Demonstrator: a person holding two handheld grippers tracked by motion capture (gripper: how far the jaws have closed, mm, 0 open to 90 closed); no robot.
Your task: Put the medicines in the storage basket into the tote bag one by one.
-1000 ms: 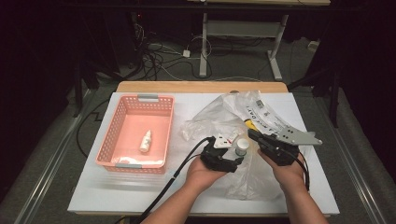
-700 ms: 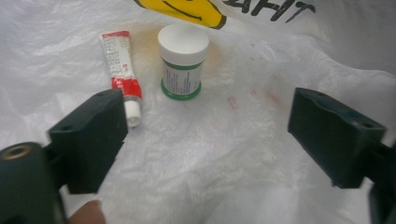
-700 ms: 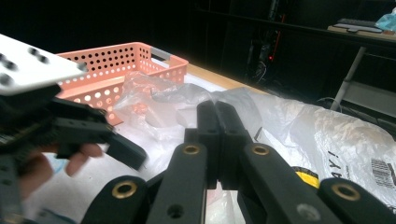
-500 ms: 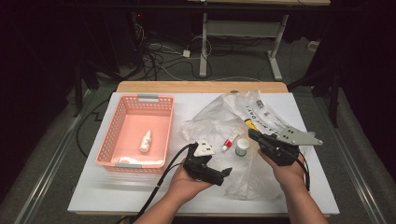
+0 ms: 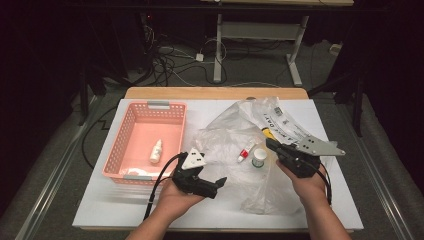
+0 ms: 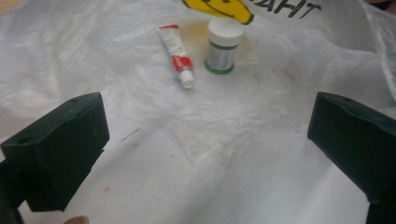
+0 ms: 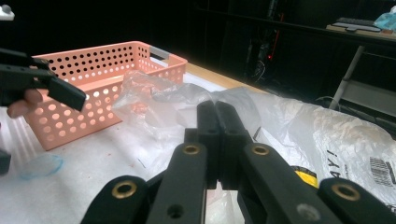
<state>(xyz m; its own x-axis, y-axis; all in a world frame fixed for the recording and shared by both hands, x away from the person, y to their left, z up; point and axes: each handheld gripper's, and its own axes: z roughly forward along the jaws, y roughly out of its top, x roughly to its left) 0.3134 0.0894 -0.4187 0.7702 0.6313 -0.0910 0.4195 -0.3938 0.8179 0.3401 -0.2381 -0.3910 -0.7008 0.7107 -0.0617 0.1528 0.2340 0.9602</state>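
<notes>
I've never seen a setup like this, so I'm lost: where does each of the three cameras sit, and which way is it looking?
High view: above the person's side, looking forward and down on the table; both forearms show.
Left gripper view: on the left gripper, facing the tube and jar on the plastic bag; jaws wide apart.
Right gripper view: on the right gripper, facing across the bag to the pink basket; jaws together.
Shared: both gripper views show the bag.

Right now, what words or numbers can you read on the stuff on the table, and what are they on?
"AY!": on the plastic bag, beside a barcode too small to read.
"...AHNT": black letters cut off at the frame's edge, on the bag by its yellow smiley face.
Red and white tube: print too blurred to read.
Small jar: label too blurred to read.
</notes>
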